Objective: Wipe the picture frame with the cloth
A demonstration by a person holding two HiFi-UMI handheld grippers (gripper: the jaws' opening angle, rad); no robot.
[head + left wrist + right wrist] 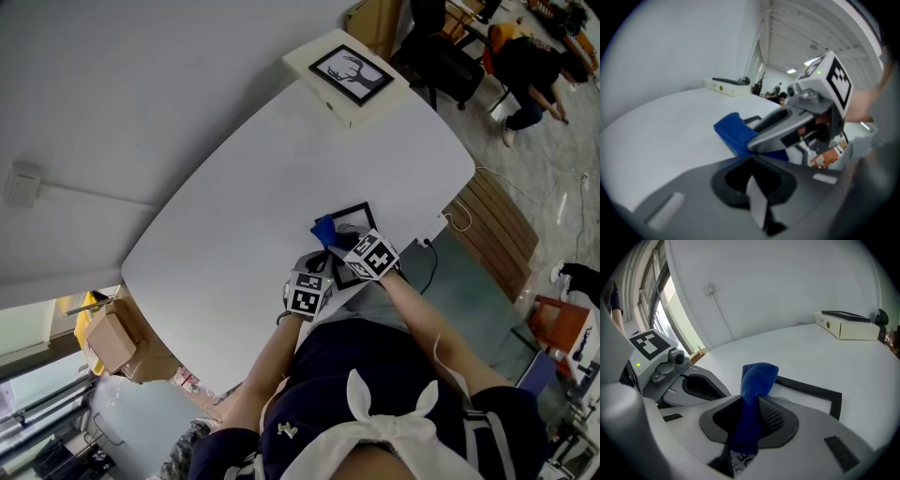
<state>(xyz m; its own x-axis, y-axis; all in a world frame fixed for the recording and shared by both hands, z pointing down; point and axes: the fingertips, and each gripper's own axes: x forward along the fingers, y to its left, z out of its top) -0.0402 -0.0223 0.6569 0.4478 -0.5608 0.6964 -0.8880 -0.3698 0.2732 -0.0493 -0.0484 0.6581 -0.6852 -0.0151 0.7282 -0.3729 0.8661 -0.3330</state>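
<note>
A black picture frame [359,217] with a white inside lies flat at the near edge of the white table [262,178]. My right gripper [751,420] is shut on a blue cloth [758,376], whose free end stands up over the frame's [820,393] near part. In the head view the cloth [324,230] rests on the frame's left side. My left gripper [757,199] sits just left of the right one with its jaws closed on a thin pale edge, seemingly the frame's near corner. The cloth [736,133] shows just ahead of it, under the right gripper's body.
A cream box [349,77] with a framed deer picture on top stands at the table's far end. A cable and socket [436,228] lie by the table's right edge. Beyond are a wooden bench [497,225], chairs and a seated person [530,70].
</note>
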